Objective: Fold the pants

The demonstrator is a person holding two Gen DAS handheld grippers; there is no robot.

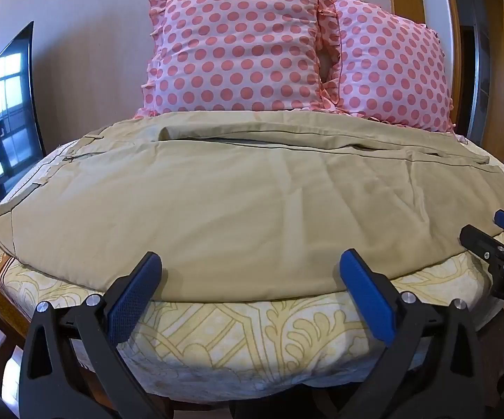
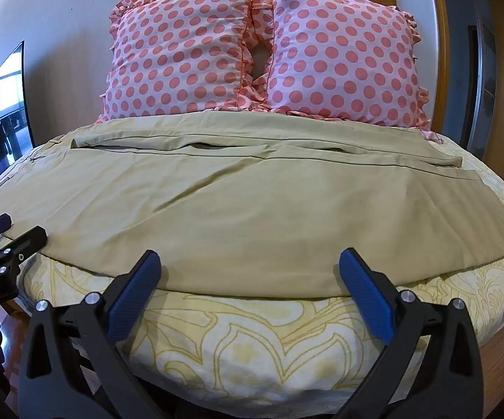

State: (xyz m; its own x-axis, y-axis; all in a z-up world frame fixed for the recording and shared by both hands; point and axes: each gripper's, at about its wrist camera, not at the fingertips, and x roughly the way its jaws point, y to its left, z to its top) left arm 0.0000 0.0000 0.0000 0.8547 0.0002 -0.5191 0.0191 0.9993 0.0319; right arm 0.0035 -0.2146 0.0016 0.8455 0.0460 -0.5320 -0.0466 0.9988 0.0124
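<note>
Khaki pants [image 1: 245,202] lie spread flat across the bed, waistband at the left, legs running right; they also show in the right wrist view [image 2: 238,209]. One leg lies over the other, with a seam line along the far side. My left gripper [image 1: 250,269] is open and empty, just at the pants' near edge. My right gripper [image 2: 250,269] is open and empty at the same near edge, further right. The right gripper shows at the right edge of the left wrist view [image 1: 496,234]. The left gripper shows at the left edge of the right wrist view [image 2: 11,234].
The bed has a yellow patterned sheet [image 1: 252,331], also seen in the right wrist view [image 2: 252,342]. Two pink polka-dot pillows [image 1: 238,52] [image 2: 342,59] stand at the head against the wall. A TV screen [image 1: 4,104] is at the left. A wooden door frame [image 2: 444,52] is at the right.
</note>
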